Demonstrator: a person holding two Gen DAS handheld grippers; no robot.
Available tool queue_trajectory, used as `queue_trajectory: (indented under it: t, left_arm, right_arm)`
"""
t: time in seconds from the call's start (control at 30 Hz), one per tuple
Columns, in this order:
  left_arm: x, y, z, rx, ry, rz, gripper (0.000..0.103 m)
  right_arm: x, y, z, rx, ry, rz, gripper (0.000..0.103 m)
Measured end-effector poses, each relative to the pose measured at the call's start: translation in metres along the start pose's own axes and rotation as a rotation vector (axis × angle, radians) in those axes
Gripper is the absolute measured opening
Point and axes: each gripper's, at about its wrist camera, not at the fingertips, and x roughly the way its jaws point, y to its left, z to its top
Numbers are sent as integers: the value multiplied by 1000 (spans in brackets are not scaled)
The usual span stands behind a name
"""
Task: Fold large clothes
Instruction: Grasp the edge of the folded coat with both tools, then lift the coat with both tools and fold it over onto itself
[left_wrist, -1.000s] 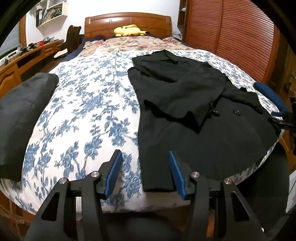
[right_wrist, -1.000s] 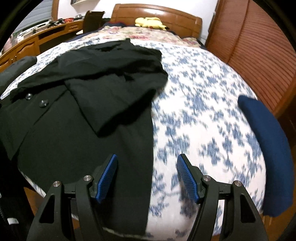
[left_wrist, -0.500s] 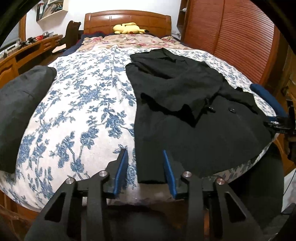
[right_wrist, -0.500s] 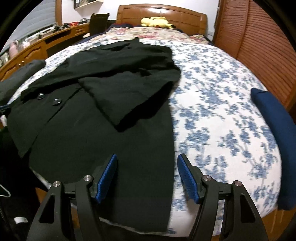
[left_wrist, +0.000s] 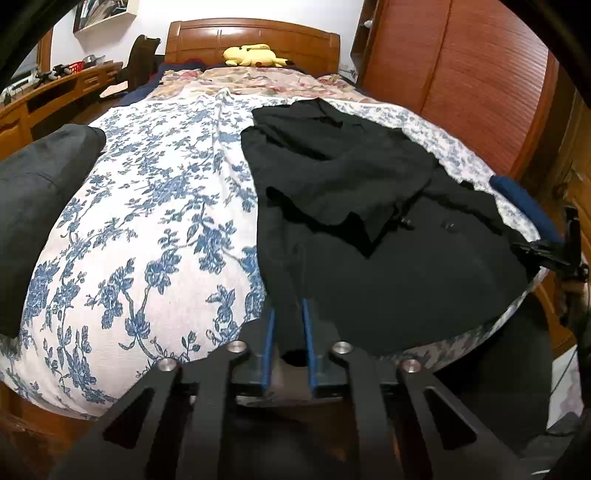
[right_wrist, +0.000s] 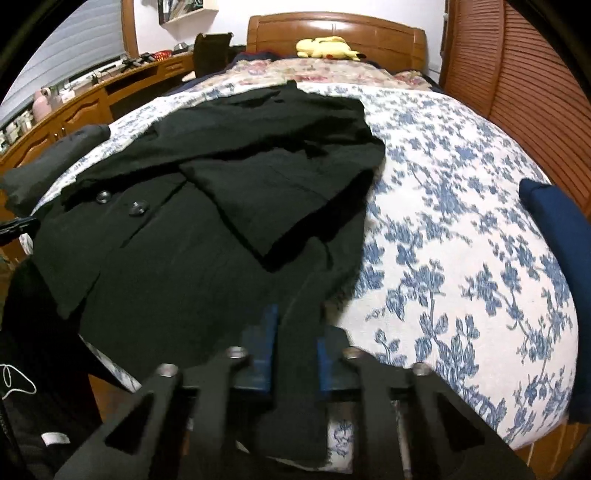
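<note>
Blue-and-white floral bedspread (left_wrist: 147, 229) covers the bed from the near edge up to a wooden headboard (left_wrist: 251, 40) at 12 o'clock. Black coat (left_wrist: 369, 236) lies flat on the spread, filling the 1 to 4 o'clock part of the left wrist view and the 9 to 12 o'clock part of the right wrist view; its sleeves are folded across the chest, hem toward the cameras. Dark grey cushion (left_wrist: 33, 206) at 9 o'clock at the bed edge; navy cushion (right_wrist: 561, 266) at 3 o'clock. Yellow plush toy (left_wrist: 255, 55) against the headboard. Two buttons (right_wrist: 120, 203) visible on the coat front. Left gripper (left_wrist: 287, 334): blue pads nearly together, pinching the coat's hem corner at 6 o'clock. Right gripper (right_wrist: 293, 343): pads clamped on the opposite hem corner, cloth running up between them.
</note>
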Motion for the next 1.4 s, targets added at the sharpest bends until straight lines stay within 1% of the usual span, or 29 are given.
queue_trajectory:
  t: [0.07, 0.23, 0.3, 0.4, 0.5, 0.67, 0.9, 0.97, 1.0, 1.1, 1.17, 1.23, 1.3, 1.4]
  left_arm:
    - [-7, -2, 5, -2, -16, -20, 7]
    - [-32, -15, 24, 21, -78, -37, 5]
    - [-47, -23, 34, 38, -115, -47, 4]
    - [-67, -34, 50, 59, -167, -62, 4]
    - [-94, -46, 69, 92, -233, -71, 4]
    - [-135, -56, 87, 123, -319, -71, 4]
    - [-184, -57, 86, 121, -406, -90, 4]
    - [-192, -56, 90, 124, -411, -115, 4]
    - [-194, -57, 93, 129, -413, -111, 4]
    - [-201, -63, 100, 157, -426, -86, 4]
    - [-201, -62, 106, 154, -431, -78, 4]
    - [-193, -59, 109, 148, -427, -66, 4]
    - [-177, -54, 115, 132, -403, -60, 4]
    - [-144, -45, 123, 104, -354, -50, 4]
  right_arm:
    - [-5, -3, 8, 24, -15, 28, 9]
    - [-34, -6, 35, 37, -114, 57, 7]
    - [-47, -7, 43, 44, -155, 60, 6]
    - [-69, -9, 51, 64, -213, 88, 6]
    - [-88, -8, 58, 59, -252, 96, 6]
    - [-136, -2, 56, 35, -324, 83, 5]
    - [-212, 4, 40, 1, -424, 61, 5]
    - [-231, 10, 30, -29, -463, 44, 5]
    - [-244, 15, 29, -44, -490, 32, 5]
    - [-268, 25, 26, -55, -534, 50, 5]
    - [-274, 26, 25, -67, -551, 47, 5]
    - [-269, 25, 24, -70, -548, 45, 5]
    - [-248, 19, 23, -65, -528, 21, 5]
    - [-209, 5, 24, -23, -463, 8, 5]
